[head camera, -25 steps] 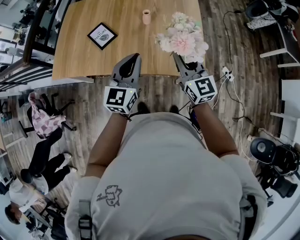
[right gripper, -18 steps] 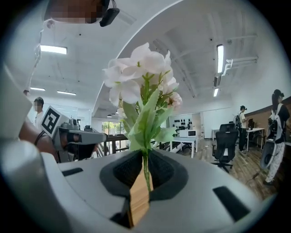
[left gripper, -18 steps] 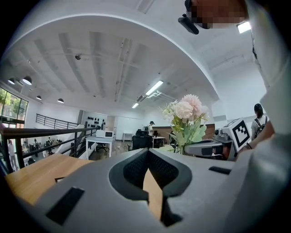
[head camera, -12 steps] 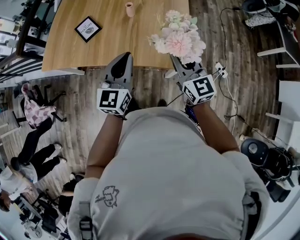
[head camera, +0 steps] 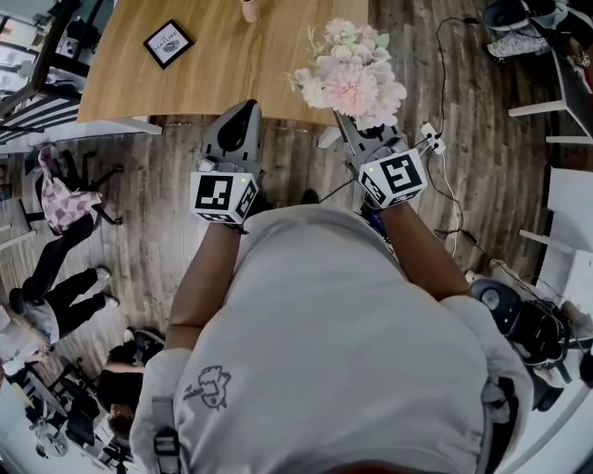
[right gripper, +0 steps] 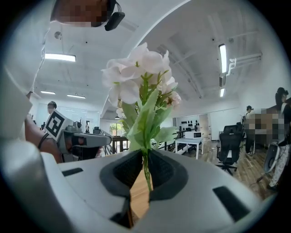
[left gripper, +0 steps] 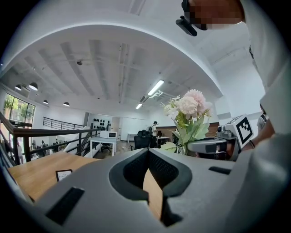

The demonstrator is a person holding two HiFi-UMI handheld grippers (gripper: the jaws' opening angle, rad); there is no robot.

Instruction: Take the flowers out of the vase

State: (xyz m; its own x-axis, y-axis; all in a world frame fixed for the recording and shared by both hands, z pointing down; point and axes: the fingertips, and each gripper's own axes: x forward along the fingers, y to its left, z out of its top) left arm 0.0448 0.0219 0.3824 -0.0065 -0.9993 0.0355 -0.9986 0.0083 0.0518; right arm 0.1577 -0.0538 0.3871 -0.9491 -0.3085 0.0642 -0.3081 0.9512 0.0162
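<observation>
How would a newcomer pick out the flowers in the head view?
Find the wooden table at the top of the head view, then its near right corner. The flowers rise there from the right claw, shut on their green stems. They're the only soft pink-and-white cluster; the framed card and small vase sit farther left on the tabletop.
</observation>
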